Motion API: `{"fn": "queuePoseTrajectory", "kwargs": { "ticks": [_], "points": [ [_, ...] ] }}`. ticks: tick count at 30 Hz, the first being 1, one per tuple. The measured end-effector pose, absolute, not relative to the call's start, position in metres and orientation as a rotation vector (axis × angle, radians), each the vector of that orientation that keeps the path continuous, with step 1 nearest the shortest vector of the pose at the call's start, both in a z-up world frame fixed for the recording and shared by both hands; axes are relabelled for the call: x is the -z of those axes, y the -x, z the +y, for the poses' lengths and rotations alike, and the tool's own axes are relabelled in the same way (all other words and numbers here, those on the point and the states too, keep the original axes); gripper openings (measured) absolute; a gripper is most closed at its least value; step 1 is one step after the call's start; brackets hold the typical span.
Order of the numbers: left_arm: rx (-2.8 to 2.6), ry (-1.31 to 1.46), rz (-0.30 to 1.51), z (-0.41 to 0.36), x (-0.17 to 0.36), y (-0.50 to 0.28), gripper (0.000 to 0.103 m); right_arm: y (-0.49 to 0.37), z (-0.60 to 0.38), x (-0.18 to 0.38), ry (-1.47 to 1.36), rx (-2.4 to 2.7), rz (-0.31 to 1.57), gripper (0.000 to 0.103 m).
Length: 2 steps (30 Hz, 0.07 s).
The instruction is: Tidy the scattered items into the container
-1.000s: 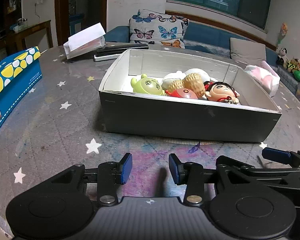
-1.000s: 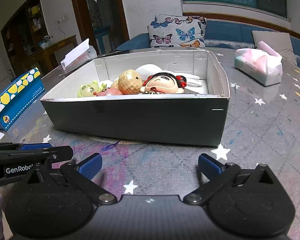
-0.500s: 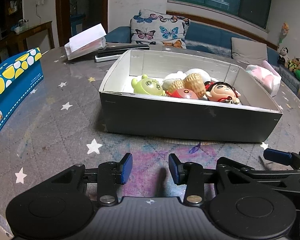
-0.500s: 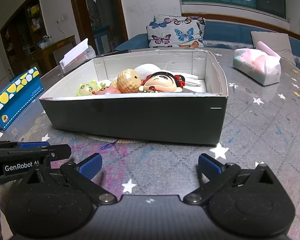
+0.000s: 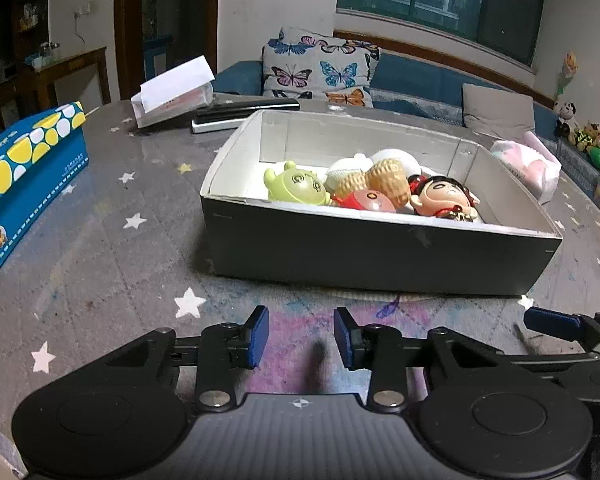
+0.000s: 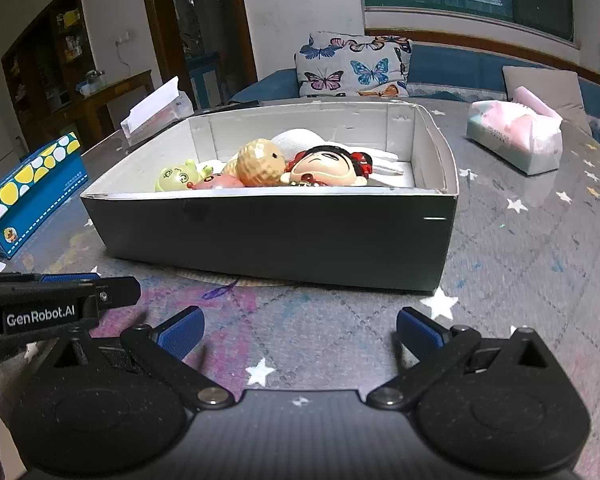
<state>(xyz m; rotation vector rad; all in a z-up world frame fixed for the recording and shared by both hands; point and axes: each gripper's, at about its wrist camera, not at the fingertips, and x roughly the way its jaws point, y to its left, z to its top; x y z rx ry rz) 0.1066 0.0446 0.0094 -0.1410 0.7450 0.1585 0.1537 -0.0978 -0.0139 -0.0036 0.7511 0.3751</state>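
A dark cardboard box (image 5: 372,256) with white inner walls stands on the table; it also shows in the right wrist view (image 6: 268,236). Inside lie a green frog toy (image 5: 296,188), a tan peanut toy (image 6: 260,162), a red toy (image 5: 366,200), a doll with black hair (image 6: 328,166) and white items. My left gripper (image 5: 300,336) is low over the table in front of the box, partly open and empty. My right gripper (image 6: 298,328) is wide open and empty, just right of the left one.
A blue and yellow tissue box (image 5: 24,168) lies at the left. A pink tissue pack (image 6: 516,140) lies at the right. An open white box (image 5: 172,94) and dark remotes (image 5: 244,114) lie behind the container. A sofa with a butterfly cushion stands beyond the table.
Both grippers have drawn back slightly from the box. Their jaws have not changed.
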Motion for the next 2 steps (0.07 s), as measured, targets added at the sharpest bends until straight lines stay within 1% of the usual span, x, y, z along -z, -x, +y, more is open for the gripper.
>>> {"fn": "queuePoseTrajectory", "kwargs": {
  "ticks": [2],
  "points": [
    [-0.158,0.136,0.743,0.0441,-0.0098,-0.1069,0.038,-0.1535,-0.0975,0.0134,0.008,-0.375,0.747,0.103]
  ]
}}
